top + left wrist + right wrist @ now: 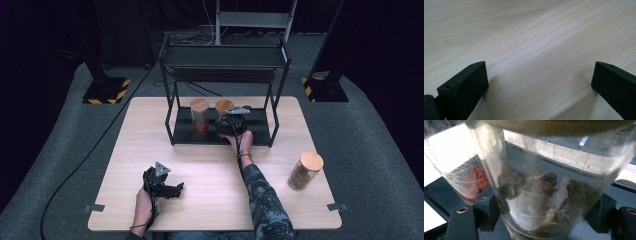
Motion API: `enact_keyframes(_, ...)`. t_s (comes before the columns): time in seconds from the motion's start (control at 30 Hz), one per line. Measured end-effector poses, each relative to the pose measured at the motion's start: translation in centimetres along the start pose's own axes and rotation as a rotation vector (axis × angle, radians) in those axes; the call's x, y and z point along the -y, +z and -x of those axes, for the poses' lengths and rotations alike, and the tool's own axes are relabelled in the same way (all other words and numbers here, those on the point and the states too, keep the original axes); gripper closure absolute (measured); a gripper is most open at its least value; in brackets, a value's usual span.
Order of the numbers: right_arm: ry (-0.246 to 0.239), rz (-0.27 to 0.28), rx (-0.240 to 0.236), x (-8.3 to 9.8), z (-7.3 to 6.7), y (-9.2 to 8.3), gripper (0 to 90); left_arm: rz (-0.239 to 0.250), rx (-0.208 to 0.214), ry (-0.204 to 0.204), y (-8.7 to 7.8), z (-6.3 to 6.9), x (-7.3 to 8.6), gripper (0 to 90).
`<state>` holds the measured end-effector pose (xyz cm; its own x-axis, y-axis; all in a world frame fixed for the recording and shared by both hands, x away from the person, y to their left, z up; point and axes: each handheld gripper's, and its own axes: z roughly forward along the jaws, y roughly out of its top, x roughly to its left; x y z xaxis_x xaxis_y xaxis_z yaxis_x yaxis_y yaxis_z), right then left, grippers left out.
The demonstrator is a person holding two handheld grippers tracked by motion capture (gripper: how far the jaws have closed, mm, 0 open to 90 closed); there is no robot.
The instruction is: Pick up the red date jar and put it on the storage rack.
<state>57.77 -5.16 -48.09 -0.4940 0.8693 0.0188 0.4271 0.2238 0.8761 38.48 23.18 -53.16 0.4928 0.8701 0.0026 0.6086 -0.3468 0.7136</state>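
A clear jar of dark and pale lumps (539,195) with a wooden lid (224,106) stands at the lower shelf of the black rack (260,131). My right gripper (544,212) is shut on it, one black pad pressed on each side of the glass. In the high view the right gripper (231,122) reaches into the rack front. Just left of it stands a second jar with red contents (199,116), seen behind the glass as the red-filled jar (474,182). My left gripper (176,189) rests on the table near the front, and its jaws (540,77) stand wide apart over bare wood.
A third wooden-lidded jar with brown contents (305,170) stands on the table (210,165) at the right. The rack has an upper shelf (225,57) above the jars. A black cable (95,150) runs over the grey floor to the left.
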Motion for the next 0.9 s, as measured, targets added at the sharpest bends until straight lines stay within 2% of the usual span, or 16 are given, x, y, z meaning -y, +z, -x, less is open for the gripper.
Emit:
enact_keyframes(0.23,0.000,0.024,0.004,0.26,-0.14,0.14,25.1,0.000,0.000,0.000,0.00,0.00,0.00,0.1)
enact_keyframes(0.9,0.008,0.021,0.012,0.11,-0.06,0.33,24.9,0.001,0.000,0.000,0.00,0.00,0.00,0.1)
